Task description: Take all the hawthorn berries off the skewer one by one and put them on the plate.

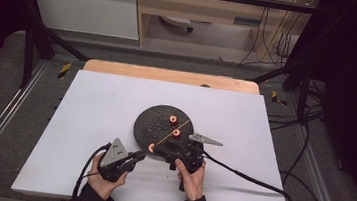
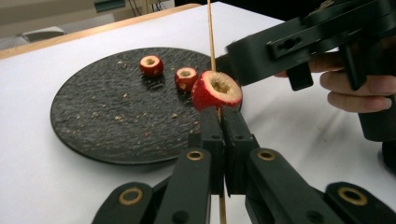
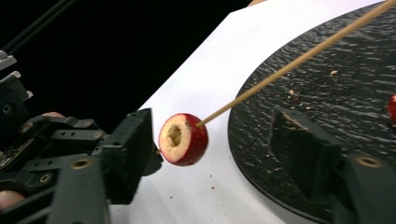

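A thin wooden skewer (image 2: pixel 210 32) runs through a red cored fruit (image 2: pixel 215 90) at the near-left rim of a black round plate (image 1: pixel 149 122). My left gripper (image 2: pixel 220 116) is shut on the skewer just below that fruit. In the right gripper view the skewered fruit (image 3: pixel 183 139) hangs between the wide-apart jaws of my right gripper (image 3: pixel 215 135), closer to its left jaw and above the white table. Two more cored red fruits (image 1: pixel 173 119) (image 1: pixel 176 133) lie on the plate. The high view has both grippers (image 1: pixel 143 153) (image 1: pixel 157 150) meeting at the plate's near edge.
The plate (image 2: pixel 102 112) carries scattered crumbs. A white sheet (image 1: pixel 90 111) covers the table, with a wooden strip (image 1: pixel 169 74) along the far side. Cables (image 1: pixel 244 175) trail off to the right. Black frame posts (image 1: pixel 31 45) stand at the far corners.
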The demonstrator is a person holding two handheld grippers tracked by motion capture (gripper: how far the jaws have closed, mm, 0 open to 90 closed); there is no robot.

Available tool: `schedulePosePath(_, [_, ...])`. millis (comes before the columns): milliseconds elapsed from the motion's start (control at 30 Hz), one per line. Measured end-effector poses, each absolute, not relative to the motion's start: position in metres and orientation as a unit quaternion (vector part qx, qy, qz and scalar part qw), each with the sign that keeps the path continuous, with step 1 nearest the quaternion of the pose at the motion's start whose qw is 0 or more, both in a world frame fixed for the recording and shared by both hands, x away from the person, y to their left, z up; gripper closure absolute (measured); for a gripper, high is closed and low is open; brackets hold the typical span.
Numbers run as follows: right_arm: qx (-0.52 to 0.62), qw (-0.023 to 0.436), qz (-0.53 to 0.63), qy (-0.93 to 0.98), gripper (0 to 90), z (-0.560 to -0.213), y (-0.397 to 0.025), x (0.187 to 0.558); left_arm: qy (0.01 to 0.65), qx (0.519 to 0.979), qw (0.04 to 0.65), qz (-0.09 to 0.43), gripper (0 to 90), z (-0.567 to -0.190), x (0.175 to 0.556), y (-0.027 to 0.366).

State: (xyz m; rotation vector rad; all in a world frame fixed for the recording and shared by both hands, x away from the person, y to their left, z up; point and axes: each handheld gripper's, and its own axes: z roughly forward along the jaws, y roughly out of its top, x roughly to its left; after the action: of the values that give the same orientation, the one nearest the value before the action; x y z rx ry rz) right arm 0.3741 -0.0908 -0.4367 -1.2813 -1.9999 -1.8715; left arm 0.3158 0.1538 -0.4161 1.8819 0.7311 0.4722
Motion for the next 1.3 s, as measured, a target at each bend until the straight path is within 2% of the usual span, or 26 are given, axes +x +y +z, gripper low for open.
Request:
schedulePosePath(133, [-0.421, 0.071, -0.622, -0.657, 42.3, -0.437, -0.091, 0.374, 0.297, 0.782, 0.511, 0.197, 88.2, -0.416, 0.314, 0.150])
schedulePosePath(700, [-0.415, 0.126, -0.629, -0.645, 64.3, -0.439, -0.090, 0.374, 0.290, 0.782, 0.515, 0.199, 88.3, -0.415, 0.311, 0.145])
schedulePosePath(1300, [-0.427, 0.120, -0.634, -0.634, 66.3, -0.428, -0.096, 0.384, 0.293, 0.776, 0.521, 0.201, 88.3, -0.410, 0.309, 0.153])
